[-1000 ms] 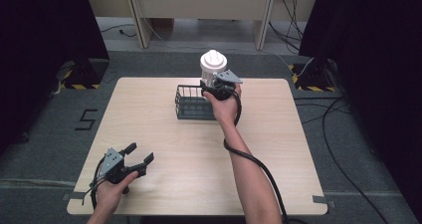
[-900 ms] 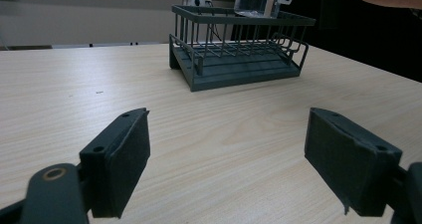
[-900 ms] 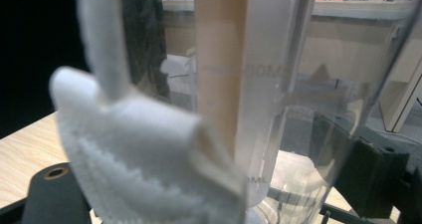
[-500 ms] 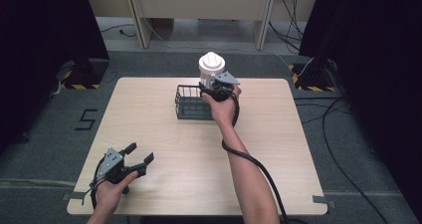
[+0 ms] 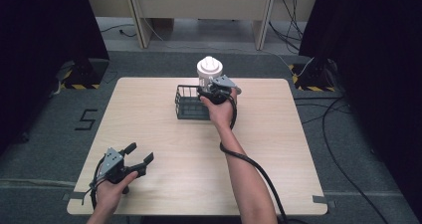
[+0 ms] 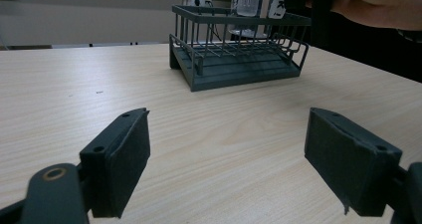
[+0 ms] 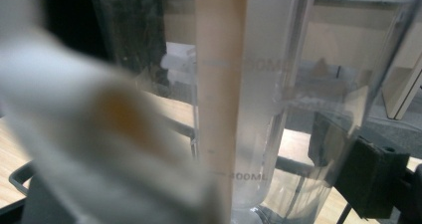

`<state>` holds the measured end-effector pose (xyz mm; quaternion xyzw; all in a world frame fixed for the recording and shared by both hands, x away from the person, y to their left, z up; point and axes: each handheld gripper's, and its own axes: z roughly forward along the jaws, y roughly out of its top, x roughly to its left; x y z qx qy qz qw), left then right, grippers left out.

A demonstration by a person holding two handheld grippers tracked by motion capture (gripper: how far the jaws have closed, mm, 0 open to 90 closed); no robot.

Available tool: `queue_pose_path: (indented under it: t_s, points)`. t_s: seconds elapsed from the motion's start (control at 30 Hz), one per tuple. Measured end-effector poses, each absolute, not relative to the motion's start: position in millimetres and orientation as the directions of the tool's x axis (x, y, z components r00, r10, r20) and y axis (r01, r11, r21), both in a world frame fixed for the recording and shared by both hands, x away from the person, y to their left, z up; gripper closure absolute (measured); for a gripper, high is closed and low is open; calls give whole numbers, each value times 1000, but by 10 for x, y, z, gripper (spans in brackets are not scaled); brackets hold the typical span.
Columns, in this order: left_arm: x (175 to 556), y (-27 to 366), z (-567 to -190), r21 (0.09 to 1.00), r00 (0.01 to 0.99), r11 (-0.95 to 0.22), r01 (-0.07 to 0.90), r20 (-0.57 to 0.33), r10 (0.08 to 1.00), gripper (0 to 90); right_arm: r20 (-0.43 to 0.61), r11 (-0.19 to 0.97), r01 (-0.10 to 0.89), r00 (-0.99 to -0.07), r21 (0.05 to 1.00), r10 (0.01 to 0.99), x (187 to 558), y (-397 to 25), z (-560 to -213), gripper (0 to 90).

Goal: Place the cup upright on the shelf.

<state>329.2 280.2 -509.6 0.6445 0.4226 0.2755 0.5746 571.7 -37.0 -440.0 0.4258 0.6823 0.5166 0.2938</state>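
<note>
A clear measuring jug (image 5: 210, 69) with a white lid is held just above the far right end of a dark wire basket (image 5: 190, 104). My right gripper (image 5: 217, 88) is shut on the jug. In the right gripper view the jug's wall (image 7: 268, 109) with its printed scale is very close. One black pad (image 7: 368, 179) presses at its right, and a blurred white part of the jug (image 7: 99, 134) hides the other jaw. My left gripper (image 5: 140, 153) rests open near the table's front left corner. Its pads (image 6: 122, 159) are wide apart with nothing between them, facing the basket (image 6: 239, 59).
The wooden table (image 5: 298, 149) has bare board across its middle and right. Dark curtains flank it, and cables lie on the floor at the right. The cable from the right gripper trails along the forearm (image 5: 244, 174).
The right gripper has carried the jug slightly to the left and lower, closer over the basket. The left gripper has not moved.
</note>
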Motion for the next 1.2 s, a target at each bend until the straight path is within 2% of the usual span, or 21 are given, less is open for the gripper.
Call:
queue_pose_path:
  t_s: [0.57, 1.2]
  points:
    - [3293, 2799, -5094, 974, 493, 18, 228, -131, 860, 176, 38, 117, 309, -453, 944, 891, 5731, -377, -4538, 179]
    - [3293, 2784, -5098, 973, 496, 15, 229, -130, 859, 176, 34, 118, 313, -442, 942, 896, 5616, -388, -4436, 148]
